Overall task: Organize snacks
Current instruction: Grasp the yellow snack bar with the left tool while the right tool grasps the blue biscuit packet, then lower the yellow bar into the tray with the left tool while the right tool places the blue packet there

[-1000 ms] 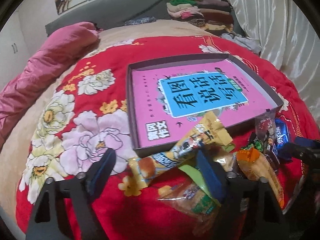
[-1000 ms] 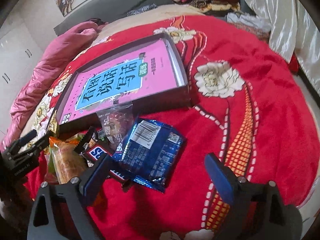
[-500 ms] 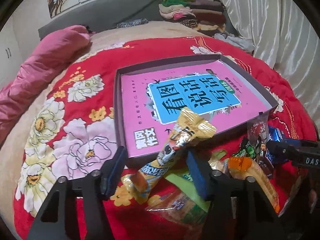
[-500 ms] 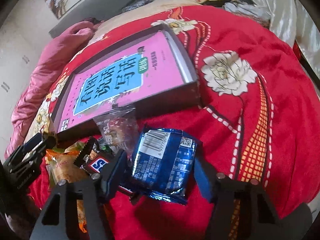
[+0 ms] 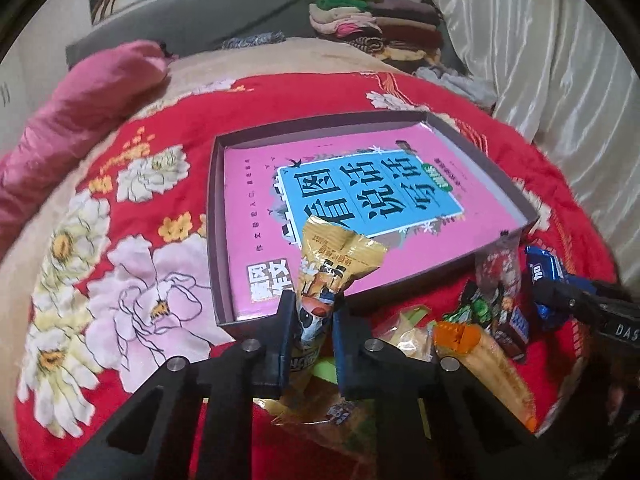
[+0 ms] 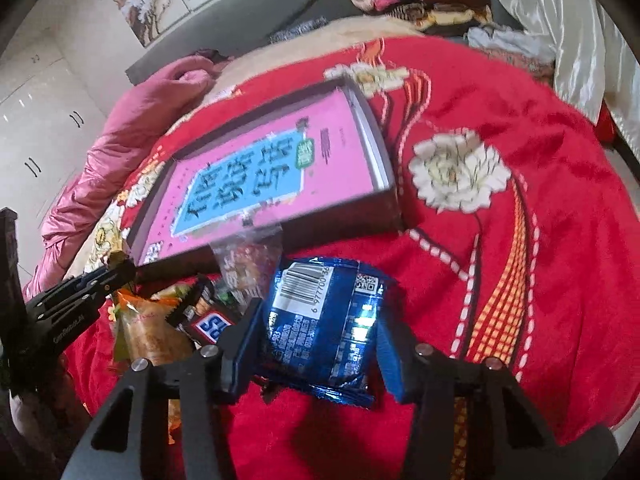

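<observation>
The snacks are lying in a messy pile on the red flower blanket [image 5: 160,148], just in front of the box [image 5: 218,240]. None of them is sitting in the box yet. Only a pink book [image 5: 344,184] is lying inside it. So the tidying is just starting, and almost all of it is left to do.

The left gripper [image 5: 310,324] is pinching the yellow snack bag [image 5: 334,272] with its tongs narrow. The bag is sticking up, and its top is leaning over the near edge of the box. It looks ready to go in first.

The right gripper [image 6: 316,328] is squeezing the blue cookie pack [image 6: 324,320], one tong on each side, touching it. The pack is sitting near the box's right corner.

An orange bag [image 5: 480,360], a clear candy bag [image 6: 248,256] and a chocolate bar [image 6: 212,326] are waiting in the pile between the two grippers. They are touching each other.
</observation>
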Demonstrator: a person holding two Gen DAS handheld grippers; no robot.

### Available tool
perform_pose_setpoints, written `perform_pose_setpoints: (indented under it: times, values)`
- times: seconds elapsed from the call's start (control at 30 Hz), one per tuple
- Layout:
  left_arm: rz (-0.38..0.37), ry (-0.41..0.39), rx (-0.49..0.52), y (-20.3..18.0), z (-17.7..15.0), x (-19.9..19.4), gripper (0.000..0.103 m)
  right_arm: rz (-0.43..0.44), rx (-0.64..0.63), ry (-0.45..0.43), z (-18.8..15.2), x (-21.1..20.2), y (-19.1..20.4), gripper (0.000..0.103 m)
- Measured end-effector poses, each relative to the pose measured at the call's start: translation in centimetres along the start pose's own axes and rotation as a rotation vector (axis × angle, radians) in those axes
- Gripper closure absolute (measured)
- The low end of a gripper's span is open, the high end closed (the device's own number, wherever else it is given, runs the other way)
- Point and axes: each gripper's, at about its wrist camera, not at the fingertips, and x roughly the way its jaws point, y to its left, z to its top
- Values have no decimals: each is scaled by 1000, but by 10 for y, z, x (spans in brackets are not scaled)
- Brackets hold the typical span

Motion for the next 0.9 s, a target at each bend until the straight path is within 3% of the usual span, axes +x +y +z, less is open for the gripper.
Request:
perform_pose_setpoints:
  times: [0.23, 0.7, 0.9]
  values:
    - [-42, -20, -62, 13, 4, -11, 90, 0, -51, -89, 15, -14, 8, 51]
    - [-98, -71, -133, 24, 22, -19, 91, 42, -84, -170, 45, -8, 20, 51]
    - [-98, -86, -170, 27, 34, -11, 91, 12, -78, -190, 63, 5, 15, 51]
